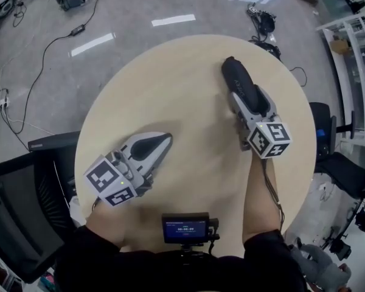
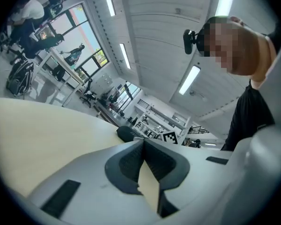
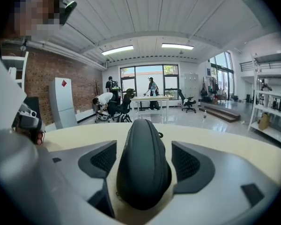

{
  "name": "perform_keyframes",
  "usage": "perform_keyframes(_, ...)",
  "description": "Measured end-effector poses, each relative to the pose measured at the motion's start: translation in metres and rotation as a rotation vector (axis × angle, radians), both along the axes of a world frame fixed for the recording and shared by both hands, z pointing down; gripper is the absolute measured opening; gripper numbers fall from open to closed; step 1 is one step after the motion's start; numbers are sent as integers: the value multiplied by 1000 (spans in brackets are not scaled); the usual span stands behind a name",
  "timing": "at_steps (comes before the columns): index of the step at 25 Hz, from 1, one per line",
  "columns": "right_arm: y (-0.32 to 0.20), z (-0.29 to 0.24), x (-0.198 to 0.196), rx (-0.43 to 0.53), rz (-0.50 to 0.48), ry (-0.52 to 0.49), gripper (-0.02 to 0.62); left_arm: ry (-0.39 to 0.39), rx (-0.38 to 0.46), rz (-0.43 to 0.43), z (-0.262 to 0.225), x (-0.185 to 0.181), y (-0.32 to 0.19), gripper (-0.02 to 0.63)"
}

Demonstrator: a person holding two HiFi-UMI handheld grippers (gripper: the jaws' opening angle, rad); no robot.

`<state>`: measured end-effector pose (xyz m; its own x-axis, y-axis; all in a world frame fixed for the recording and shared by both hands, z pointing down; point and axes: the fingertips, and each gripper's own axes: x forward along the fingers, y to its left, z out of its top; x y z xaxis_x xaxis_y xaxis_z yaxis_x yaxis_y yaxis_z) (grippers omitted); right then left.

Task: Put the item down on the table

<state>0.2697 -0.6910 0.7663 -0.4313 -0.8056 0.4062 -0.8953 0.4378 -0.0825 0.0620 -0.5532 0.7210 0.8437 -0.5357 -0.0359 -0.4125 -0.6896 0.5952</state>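
A black zippered case [image 1: 237, 75] lies lengthwise on the round pale table [image 1: 170, 90], towards its right side. My right gripper [image 1: 246, 97] straddles the case's near end. In the right gripper view the case [image 3: 143, 168] fills the gap of the right gripper [image 3: 144, 149], and a thin slit shows at each pad, so it is open around the case. My left gripper [image 1: 164, 140] rests low over the table's left front, shut and empty. In the left gripper view its tips [image 2: 143, 142] meet, with the case [image 2: 126, 134] beyond.
A small screen on a mount [image 1: 185, 229] stands at the table's near edge between my arms. A black office chair [image 1: 24, 187] is close on the left and another [image 1: 328, 139] on the right. Cables [image 1: 42, 59] run over the floor; white shelving [image 1: 353, 59] stands far right.
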Motion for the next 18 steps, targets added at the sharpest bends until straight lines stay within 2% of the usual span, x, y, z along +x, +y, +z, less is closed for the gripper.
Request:
perform_keyframes(1, 0, -3, 2, 4, 10, -18, 367, -1, 14, -1, 0, 1, -1, 2)
perform_keyframes(3, 4, -10, 6, 20, 28, -35, 394, -23, 41, 10, 2, 3, 3, 3)
perform_keyframes(6, 19, -31, 19, 64, 55, -21, 396, -39, 66, 21, 4, 3, 5, 2)
perform_keyframes(9, 47, -61, 48, 85, 93, -16, 396, -16, 70, 22, 5, 3, 7, 2)
perform_keyframes(12, 81, -98, 84, 94, 157, -42, 396, 8, 36, 1, 7, -4, -1, 2)
perform_keyframes(16, 142, -150, 126, 97, 227, -107, 396, -64, -1, -45, 24, -2, -4, 3)
perform_keyframes(18, 177, -179, 139, 105, 232, -147, 394, -66, -40, -29, 19, 4, 14, 3)
